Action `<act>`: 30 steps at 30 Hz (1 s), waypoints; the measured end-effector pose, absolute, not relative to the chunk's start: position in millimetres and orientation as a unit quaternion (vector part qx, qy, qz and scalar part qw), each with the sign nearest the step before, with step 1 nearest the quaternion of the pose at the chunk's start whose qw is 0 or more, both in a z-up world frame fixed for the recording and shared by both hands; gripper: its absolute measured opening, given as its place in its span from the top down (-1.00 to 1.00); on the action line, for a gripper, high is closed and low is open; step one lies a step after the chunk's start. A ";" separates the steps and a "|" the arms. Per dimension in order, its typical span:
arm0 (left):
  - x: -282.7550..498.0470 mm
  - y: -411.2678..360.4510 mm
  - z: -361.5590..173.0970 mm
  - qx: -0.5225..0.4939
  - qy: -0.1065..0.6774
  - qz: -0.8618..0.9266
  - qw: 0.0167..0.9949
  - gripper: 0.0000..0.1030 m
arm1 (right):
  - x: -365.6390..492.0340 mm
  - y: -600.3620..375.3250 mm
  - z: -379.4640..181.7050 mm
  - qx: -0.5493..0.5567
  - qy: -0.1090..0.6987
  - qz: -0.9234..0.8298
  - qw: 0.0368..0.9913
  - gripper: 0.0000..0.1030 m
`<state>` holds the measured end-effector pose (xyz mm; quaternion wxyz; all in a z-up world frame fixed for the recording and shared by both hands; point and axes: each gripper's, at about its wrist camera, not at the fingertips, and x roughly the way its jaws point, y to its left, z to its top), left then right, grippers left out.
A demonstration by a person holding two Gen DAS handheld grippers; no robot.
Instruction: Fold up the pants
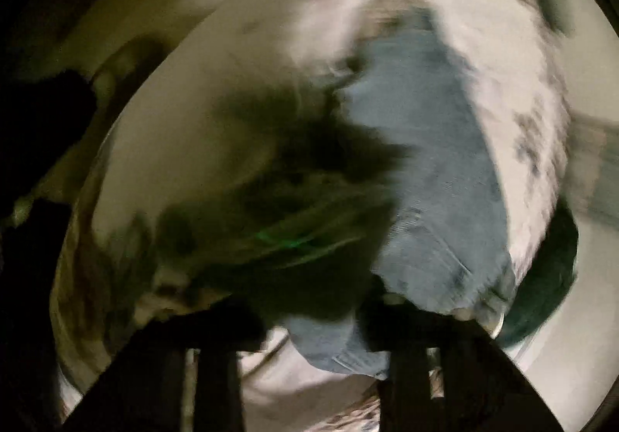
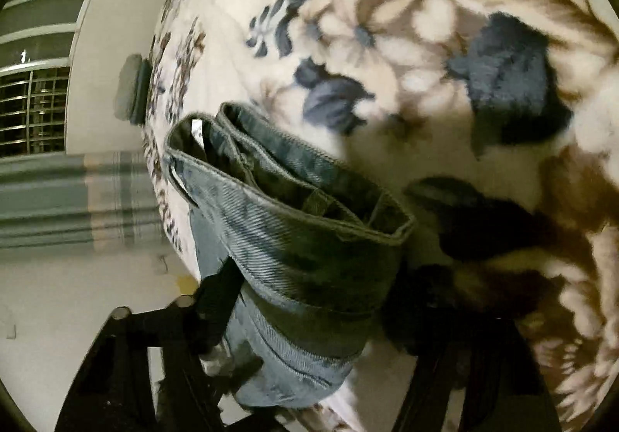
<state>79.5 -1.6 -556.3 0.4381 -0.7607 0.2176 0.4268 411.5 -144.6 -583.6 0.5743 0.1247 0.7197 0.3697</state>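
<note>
The jeans (image 2: pixel 294 238) lie on a bed with a flower blanket (image 2: pixel 425 37). In the right view the waistband is bunched up and doubled over, and it sits between the jaws of the right gripper (image 2: pixel 301 339). The jaws look clenched on the jeans there. In the left view, which is very blurry, a long blue leg of the jeans (image 1: pixel 433 161) runs far across the bed, and its near end drops down between the jaws of the left gripper (image 1: pixel 332 350). It cannot be told if those jaws are pinching it or not.

The step looks like the start of a fold: both ends are being picked up, and the jeans are not yet flat or neat. The next move likely calls for pulling the cloth straight and laying one half over the other.

The blanket is soft and bumpy, so the jeans may drag on it. On the left, off the bed's edge, are a pale floor (image 2: pixel 58 296) and a striped rug (image 2: pixel 69 200). The jeans hang near that edge and could slip off.
</note>
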 end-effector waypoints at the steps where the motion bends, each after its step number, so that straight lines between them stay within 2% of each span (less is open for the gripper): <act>1: 80.8 5.9 -550.3 -0.750 0.222 0.422 0.458 0.53 | 410.9 -146.5 -582.3 0.126 0.717 0.367 0.579 -0.03; 2: 80.4 11.5 -546.9 -0.747 0.220 0.412 0.472 0.54 | 410.8 -153.8 -583.7 0.134 0.717 0.367 0.578 0.07; 4: 78.1 15.4 -549.4 -0.747 0.217 0.395 0.489 0.54 | 408.5 -164.1 -580.5 0.147 0.715 0.369 0.575 0.15; 8: 53.7 7.0 -545.8 -0.735 0.193 0.363 0.539 0.53 | 401.5 -169.7 -573.8 0.143 0.716 0.384 0.565 0.16; 13: 44.5 -1.4 -590.7 -0.765 0.170 0.344 0.517 0.25 | 404.2 -164.7 -592.7 0.145 0.739 0.389 0.530 -0.11; 15: 38.5 -8.6 -595.2 -0.768 0.147 0.344 0.520 0.24 | 404.3 -158.5 -597.0 0.137 0.740 0.402 0.522 -0.24; 18: 47.9 -3.7 -584.8 -0.746 0.161 0.361 0.536 0.25 | 399.0 -144.4 -597.8 0.107 0.735 0.412 0.527 -0.36; 19: 51.0 -1.7 -580.6 -0.739 0.162 0.368 0.540 0.36 | 396.6 -140.5 -597.7 0.101 0.732 0.410 0.535 -0.35; 21: 54.5 3.1 -573.5 -0.732 0.163 0.373 0.546 0.49 | 392.7 -138.5 -594.4 0.104 0.723 0.393 0.558 -0.11; 22: 53.2 3.8 -569.1 -0.728 0.168 0.374 0.550 0.51 | 391.0 -138.2 -592.0 0.105 0.721 0.388 0.564 0.09; 23: 53.8 7.0 -561.7 -0.723 0.172 0.375 0.554 0.52 | 388.8 -140.4 -588.6 0.113 0.719 0.382 0.570 0.19; 30: 59.9 36.8 -499.3 -0.679 0.205 0.365 0.603 0.55 | 376.8 -146.2 -550.9 0.173 0.728 0.329 0.575 0.33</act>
